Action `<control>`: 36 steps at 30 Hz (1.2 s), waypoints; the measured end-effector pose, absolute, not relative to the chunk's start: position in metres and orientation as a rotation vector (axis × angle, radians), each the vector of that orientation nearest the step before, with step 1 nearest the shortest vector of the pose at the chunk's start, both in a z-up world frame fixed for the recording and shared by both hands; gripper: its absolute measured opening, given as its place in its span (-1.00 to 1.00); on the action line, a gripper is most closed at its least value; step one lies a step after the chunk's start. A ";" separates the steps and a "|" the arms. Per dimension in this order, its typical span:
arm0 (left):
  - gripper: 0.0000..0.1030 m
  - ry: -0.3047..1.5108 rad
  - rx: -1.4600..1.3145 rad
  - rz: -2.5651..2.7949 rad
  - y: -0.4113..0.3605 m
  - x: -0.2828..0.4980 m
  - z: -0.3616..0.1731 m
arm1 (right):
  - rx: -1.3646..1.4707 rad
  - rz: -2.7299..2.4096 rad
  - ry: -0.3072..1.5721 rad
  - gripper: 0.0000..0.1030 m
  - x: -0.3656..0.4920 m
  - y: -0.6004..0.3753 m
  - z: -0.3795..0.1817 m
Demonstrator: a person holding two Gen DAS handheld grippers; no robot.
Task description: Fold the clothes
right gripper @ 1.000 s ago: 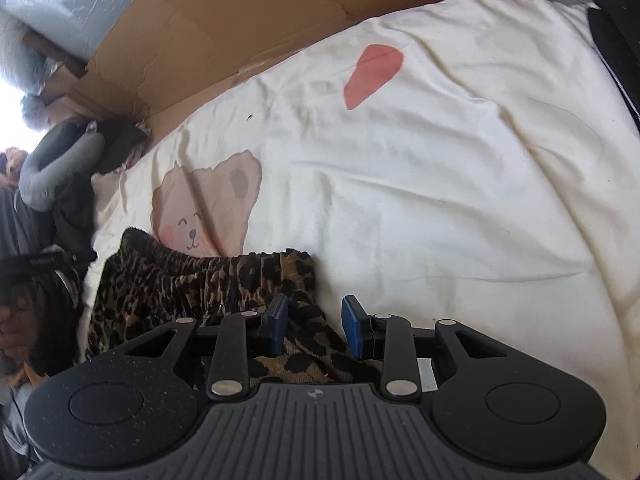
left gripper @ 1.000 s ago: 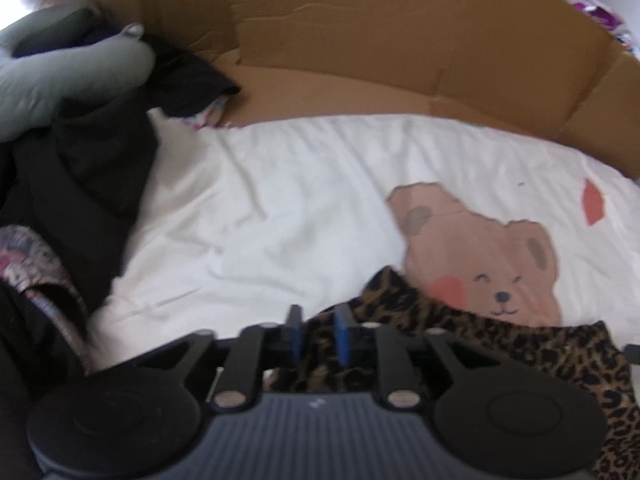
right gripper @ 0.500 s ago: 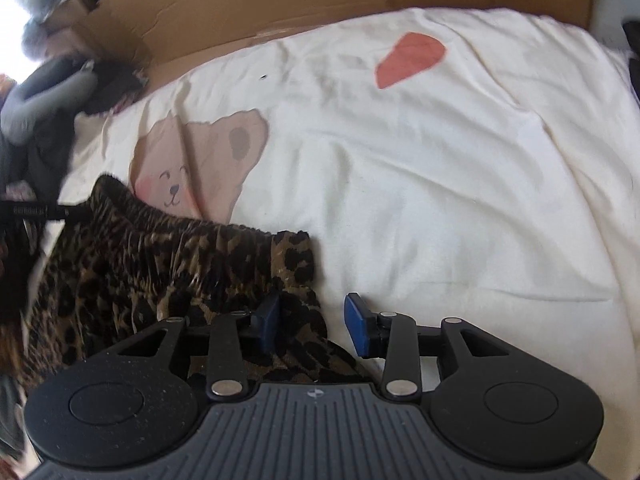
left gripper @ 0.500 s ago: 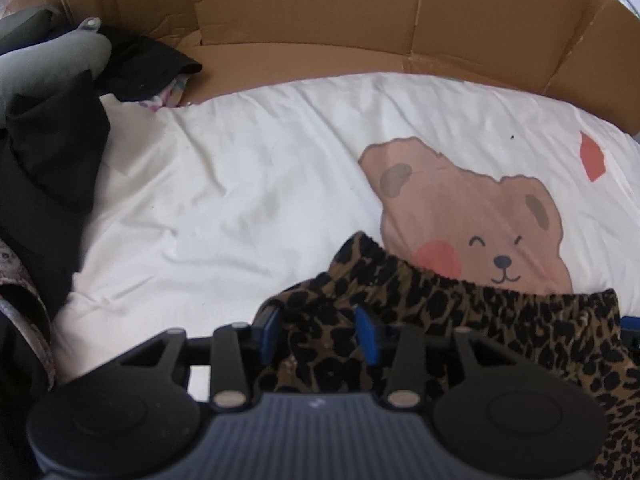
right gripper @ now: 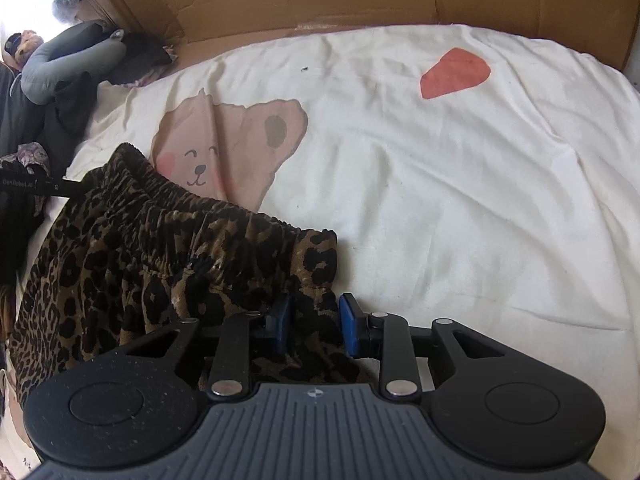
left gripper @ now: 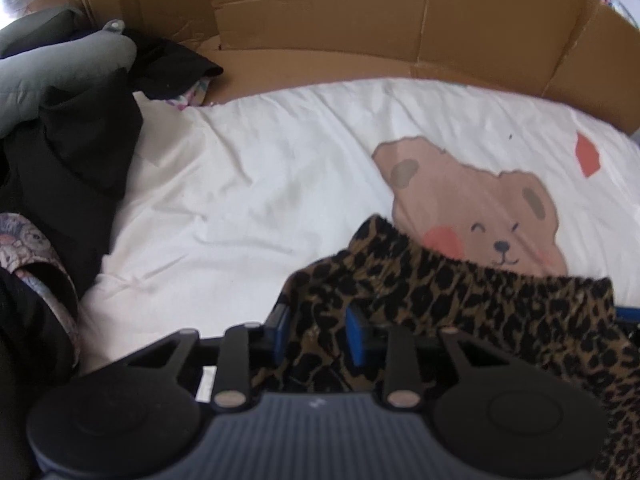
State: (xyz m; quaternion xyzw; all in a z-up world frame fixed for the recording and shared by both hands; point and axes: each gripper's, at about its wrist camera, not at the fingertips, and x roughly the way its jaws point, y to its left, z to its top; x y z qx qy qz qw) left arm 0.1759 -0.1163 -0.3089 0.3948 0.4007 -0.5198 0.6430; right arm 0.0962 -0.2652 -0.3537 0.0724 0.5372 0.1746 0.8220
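A leopard-print garment [left gripper: 480, 300] with a gathered elastic waistband lies on the white sheet, its band stretched between my two grippers. My left gripper [left gripper: 316, 332] holds the band's left corner, jaws closing, with bunched fabric filling the gap between the blue pads. My right gripper [right gripper: 314, 324] has its jaws closing on the right corner of the garment [right gripper: 140, 248], with fabric between its pads too. The left gripper's black finger [right gripper: 72, 186] shows at the far left of the right wrist view, reaching into the cloth.
A white bedsheet [left gripper: 240, 200] with a bear print [left gripper: 480, 208] and a red patch [right gripper: 454, 72] covers the surface. Cardboard walls [left gripper: 360, 20] ring the far side. A pile of black clothes [left gripper: 72, 160], a grey neck pillow [left gripper: 60, 68] and floral fabric [left gripper: 36, 248] lie at the left.
Both grippers' jaws widened around the leopard fabric, then narrowed on it again. The right gripper rolled and shifted sideways, and the waistband now lies straighter between the two grippers.
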 end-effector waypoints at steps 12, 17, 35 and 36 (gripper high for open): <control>-0.46 0.840 0.961 -1.233 -0.129 0.169 -0.338 | 0.155 0.385 1.150 -0.38 0.099 -0.265 -0.356; -0.44 0.843 0.986 -1.237 -0.134 0.168 -0.352 | 0.153 0.394 1.153 -0.38 0.100 -0.266 -0.357; -1.00 0.744 1.018 -1.279 -0.125 0.155 -0.348 | 0.243 0.410 1.136 -0.74 0.100 -0.278 -0.356; -1.00 0.740 1.006 -1.277 -0.123 0.157 -0.344 | 0.242 0.407 1.131 -0.76 0.099 -0.278 -0.354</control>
